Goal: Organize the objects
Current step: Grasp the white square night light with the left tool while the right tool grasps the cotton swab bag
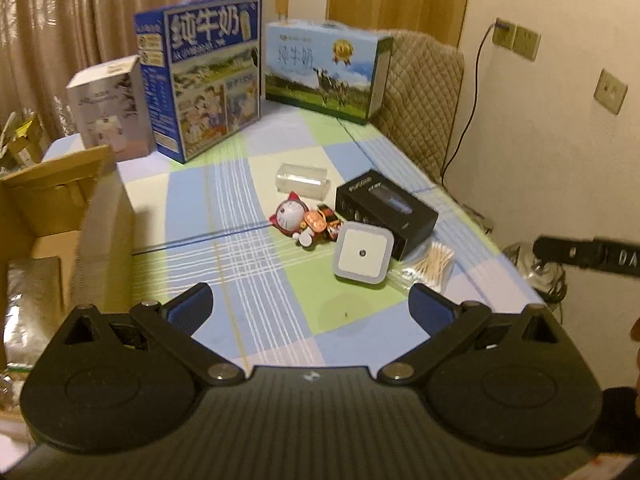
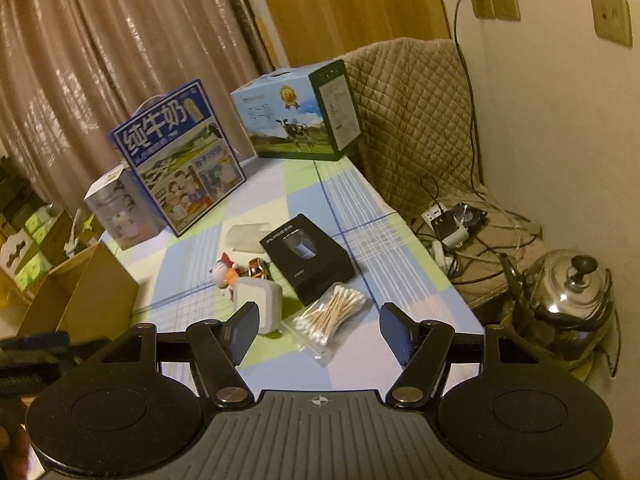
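Black tongs on both sides, both spread wide w/ nothing between the fingers. Left gripper (image 1: 310,306) hung low over the near end of the checked tablecloth (image 1: 224,208), pointing down the table's length. Right gripper (image 2: 318,322) sat a bit further to the right, also aimed along the table, and its black body poked into the left cam's view at the far right edge.

Stuff to sort was bunched up in the middle-right of the table, just ahead of both tongs, not touching either. White square night light (image 1: 362,254) was closest to the left gripper, slightly right of its centre line. In the right cam the same light (image 2: 260,306) stood just beyond the left fingertip, partly hidden by it. Bag of cotton swabs (image 2: 330,316) lay pretty much straight ahead between the right gripper's fingers, near the table's right edge. Black box (image 1: 386,212) lay right behind the light and swabs. Doraemon toy (image 1: 294,220) lay left of the box w/ a small red-orange trinket (image 1: 324,220) against it, can't tell what exactly. Clear plastic case (image 1: 302,178) was behind the toy.

Further back: blue milk carton (image 1: 200,80), green milk carton (image 1: 324,68), small white box (image 1: 110,108). Cardboard box (image 1: 44,204) stood off the table's left side. Steel kettle (image 2: 568,304) sat off to the right.
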Motion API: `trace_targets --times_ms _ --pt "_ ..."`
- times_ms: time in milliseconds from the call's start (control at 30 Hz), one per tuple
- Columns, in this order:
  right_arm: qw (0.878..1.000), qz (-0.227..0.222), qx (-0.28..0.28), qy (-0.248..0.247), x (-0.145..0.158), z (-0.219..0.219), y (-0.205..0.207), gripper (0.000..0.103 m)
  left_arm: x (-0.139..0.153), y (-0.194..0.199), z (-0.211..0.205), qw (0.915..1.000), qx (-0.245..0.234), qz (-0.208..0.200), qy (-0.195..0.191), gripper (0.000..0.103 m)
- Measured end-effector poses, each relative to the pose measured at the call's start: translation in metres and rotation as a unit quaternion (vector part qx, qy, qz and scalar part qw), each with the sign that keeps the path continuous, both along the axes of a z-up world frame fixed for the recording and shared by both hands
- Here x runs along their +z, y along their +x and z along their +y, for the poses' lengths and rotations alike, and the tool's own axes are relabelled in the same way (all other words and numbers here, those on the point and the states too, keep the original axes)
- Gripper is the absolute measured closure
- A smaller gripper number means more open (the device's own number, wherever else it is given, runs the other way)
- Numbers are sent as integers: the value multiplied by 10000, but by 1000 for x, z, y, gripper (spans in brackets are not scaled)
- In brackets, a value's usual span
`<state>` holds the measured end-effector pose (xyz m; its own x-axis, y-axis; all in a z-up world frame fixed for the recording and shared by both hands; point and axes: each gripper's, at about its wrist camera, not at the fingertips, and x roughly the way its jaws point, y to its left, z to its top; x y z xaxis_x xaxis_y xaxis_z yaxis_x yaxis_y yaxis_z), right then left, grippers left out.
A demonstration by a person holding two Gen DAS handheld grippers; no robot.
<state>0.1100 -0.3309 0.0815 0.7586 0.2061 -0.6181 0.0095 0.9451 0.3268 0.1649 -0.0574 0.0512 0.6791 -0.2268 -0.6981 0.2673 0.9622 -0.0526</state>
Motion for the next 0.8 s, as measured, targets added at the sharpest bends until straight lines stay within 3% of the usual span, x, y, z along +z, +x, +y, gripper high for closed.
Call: trace_targets --times_ms 433,800 --pt "9981 610 -44 -29 -80 7 73 39 -73 63 -27 9993 -328 157 89 2" --pt "9967 789 -106 -145 -100 10 99 46 -102 109 -58 9954 -947 166 -16 16"
